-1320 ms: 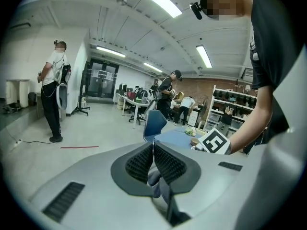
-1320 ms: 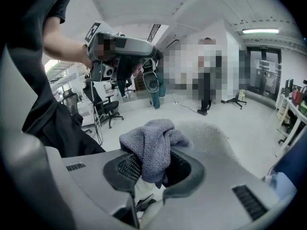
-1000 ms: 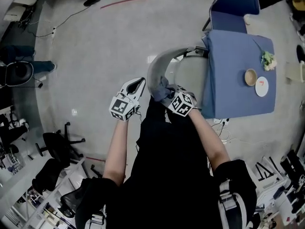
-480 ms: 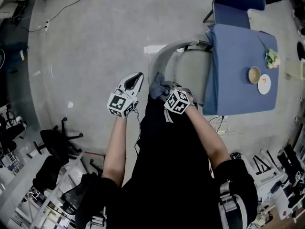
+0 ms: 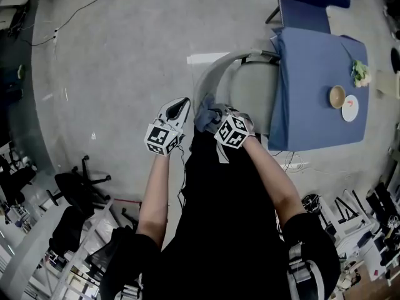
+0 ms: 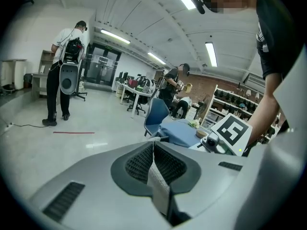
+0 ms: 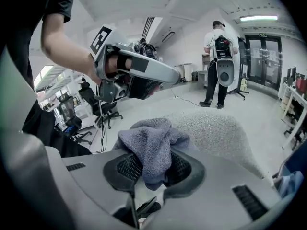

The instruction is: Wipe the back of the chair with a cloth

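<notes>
- Wiping looks to be the step in hand in the head view: the right gripper holds the cloth on the near end of the chair back, while the left gripper hangs just beside that end, apart from it.
- Left gripper view: its 2 jaws meet with nothing between them.
- Right gripper view: the jaws clamp the bunched grey-blue cloth, which lies against the speckled, pale grey, curved chair back. The next move likely calls for a steady slide along that curve toward its far end.
</notes>
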### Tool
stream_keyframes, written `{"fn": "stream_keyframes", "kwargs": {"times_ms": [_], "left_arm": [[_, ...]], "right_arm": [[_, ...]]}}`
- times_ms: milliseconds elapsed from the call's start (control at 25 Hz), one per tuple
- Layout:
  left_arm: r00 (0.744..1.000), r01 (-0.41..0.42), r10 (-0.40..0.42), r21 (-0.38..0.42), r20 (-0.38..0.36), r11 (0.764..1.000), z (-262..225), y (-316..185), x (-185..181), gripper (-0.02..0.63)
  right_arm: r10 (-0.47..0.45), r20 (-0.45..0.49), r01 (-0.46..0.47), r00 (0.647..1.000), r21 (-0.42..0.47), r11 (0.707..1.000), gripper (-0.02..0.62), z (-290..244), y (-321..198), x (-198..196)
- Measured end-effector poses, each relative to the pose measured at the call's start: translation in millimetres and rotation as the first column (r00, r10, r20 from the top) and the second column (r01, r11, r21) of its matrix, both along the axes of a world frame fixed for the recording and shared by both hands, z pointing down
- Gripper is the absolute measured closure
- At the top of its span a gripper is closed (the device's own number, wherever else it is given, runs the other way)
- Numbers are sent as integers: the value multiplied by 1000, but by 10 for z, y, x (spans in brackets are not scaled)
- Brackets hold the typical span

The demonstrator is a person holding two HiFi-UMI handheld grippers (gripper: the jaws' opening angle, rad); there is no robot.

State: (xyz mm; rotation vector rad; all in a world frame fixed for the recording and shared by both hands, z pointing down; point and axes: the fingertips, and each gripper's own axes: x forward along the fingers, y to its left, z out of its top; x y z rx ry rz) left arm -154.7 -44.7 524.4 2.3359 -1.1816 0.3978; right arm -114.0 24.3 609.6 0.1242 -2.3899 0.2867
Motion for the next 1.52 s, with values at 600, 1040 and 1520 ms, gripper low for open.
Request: {"fn": "stream_keyframes", "kwargs": {"times_ms": [600,1040,1520], "left_arm": [[999,-42,42,-7,7,999,418,-168,178,578],[996,-80,81,-20,24,997,502,-36,245,578],[997,-79,79,-19,24,997,518,-19,264,578]], "right_arm": [[182,52,-182,982,0,983,471,123,-454,38],[287,75,-289,955,15,957,471,113,-923,82],[387,70,-388,919,2,922,469,189,-1298,214]]}}
